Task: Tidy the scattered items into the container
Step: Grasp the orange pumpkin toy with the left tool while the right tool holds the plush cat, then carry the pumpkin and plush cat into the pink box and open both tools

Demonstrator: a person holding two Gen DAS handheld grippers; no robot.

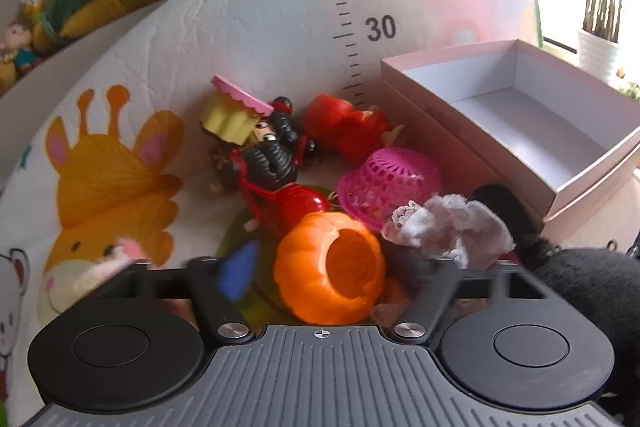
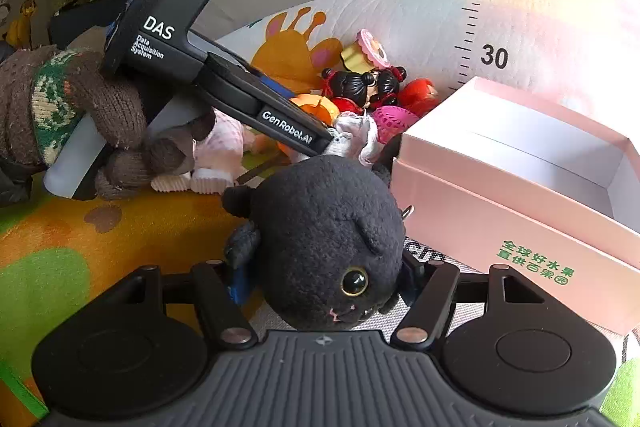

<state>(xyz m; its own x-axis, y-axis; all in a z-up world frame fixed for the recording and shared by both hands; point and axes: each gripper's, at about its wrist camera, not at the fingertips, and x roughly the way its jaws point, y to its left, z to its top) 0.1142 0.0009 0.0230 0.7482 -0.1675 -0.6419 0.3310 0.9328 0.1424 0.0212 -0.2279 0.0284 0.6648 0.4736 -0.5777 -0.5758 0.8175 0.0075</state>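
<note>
An orange pumpkin toy [image 1: 332, 275] lies between the wide-apart fingers of my left gripper [image 1: 328, 267], with a gap beside the blue left pad [image 1: 236, 267]. In the right wrist view the left gripper [image 2: 328, 141] reaches into the toy pile, its tip at a white lace cloth [image 2: 352, 131]. My right gripper [image 2: 324, 279] stands open around the head of a black plush cat [image 2: 328, 227], which lies against the pink box [image 2: 480, 211]. The open pink box [image 1: 480, 75] has a white inside and nothing in it.
Heaped left of the box are a yellow cupcake toy [image 1: 234, 115], a black-haired doll [image 1: 272, 155], a red toy [image 1: 340, 123] and a pink mesh basket [image 1: 384, 183]. A gloved hand [image 2: 100, 107] holds the left gripper. Everything lies on a play mat [image 1: 260, 27] whose far side curls upward.
</note>
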